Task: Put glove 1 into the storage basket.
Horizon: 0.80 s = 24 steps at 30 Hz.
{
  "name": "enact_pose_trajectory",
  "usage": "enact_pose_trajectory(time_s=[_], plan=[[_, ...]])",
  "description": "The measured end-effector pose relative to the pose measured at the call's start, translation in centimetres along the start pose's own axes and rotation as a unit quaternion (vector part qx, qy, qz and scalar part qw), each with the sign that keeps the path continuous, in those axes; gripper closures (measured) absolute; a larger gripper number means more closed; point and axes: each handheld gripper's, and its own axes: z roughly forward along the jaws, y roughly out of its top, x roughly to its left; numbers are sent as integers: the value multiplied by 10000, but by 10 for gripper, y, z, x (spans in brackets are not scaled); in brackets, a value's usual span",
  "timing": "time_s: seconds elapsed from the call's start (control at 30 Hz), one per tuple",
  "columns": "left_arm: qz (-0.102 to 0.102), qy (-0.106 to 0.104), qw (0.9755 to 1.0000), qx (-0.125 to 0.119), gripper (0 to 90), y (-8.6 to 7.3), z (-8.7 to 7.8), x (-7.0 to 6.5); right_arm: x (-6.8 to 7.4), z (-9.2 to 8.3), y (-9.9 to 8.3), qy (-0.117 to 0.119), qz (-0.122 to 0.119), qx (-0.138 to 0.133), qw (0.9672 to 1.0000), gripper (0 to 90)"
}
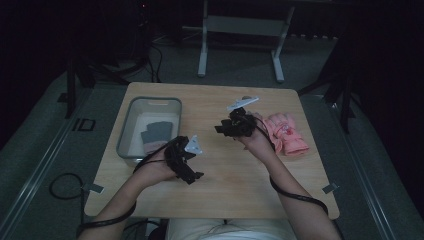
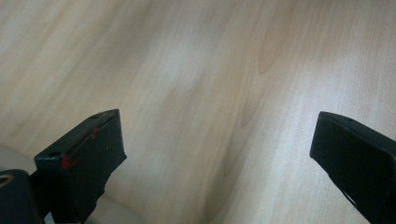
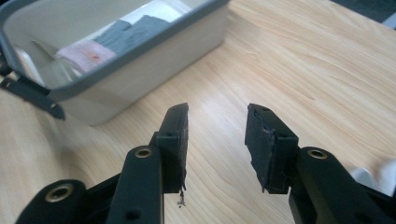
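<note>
The left gripper (image 1: pixel 186 159) hangs over the near-left middle of the desk (image 1: pixel 250 180), jaws spread wide with bare wood between them, just near of the grey-rimmed bin (image 1: pixel 131 116) at the desk's left side. A dark grey glove (image 1: pixel 155 134) with a pale pink cuff lies inside the bin. The right gripper (image 1: pixel 231 126), jaws narrowly parted and empty, is raised over the desk's centre. Pink gloves (image 1: pixel 286 134) lie close to the right edge; the near half is open
</note>
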Motion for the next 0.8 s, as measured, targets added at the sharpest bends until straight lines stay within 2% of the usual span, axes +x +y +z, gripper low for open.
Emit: enact_pose_trajectory(time_s=[0.03, 0.1, 0.23, 0.3, 0.4, 0.5, 0.57, 0.7, 0.8], plan=[[44, -54, 10000, 27, 27, 0, 3, -3, -2, -2, -2, -6, 1, -19, 10000, 592], [137, -8, 9999, 57, 27, -2, 10, -8, -7, -7, -7, -19, -24, -78, 10000, 592], [380, -24, 9993, -63, 39, -8, 21, -17, -20, -18, -19, -68, -94, -180, 9998, 616], [463, 9, 9989, -30, 43, -11, 27, -21, -28, -23, -26, -177, -188, -183, 9995, 623], [309, -159, 9994, -46, 43, -18, 39, -28, -41, -28, -35, -328, -222, -100, 9992, 638], [391, -198, 9990, 37, 44, -24, 47, -36, -56, -30, -43, -487, -179, 6, 9987, 643], [363, -169, 9992, -34, 44, -29, 48, -39, -66, -31, -48, -640, -187, 100, 9977, 646], [108, -32, 9997, -206, 44, -38, 49, -42, -81, -26, -55, -857, -266, 369, 9953, 651], [-79, 57, 9993, -363, 44, -44, 51, -46, -91, -21, -61, -1042, -306, 602, 9923, 651]])
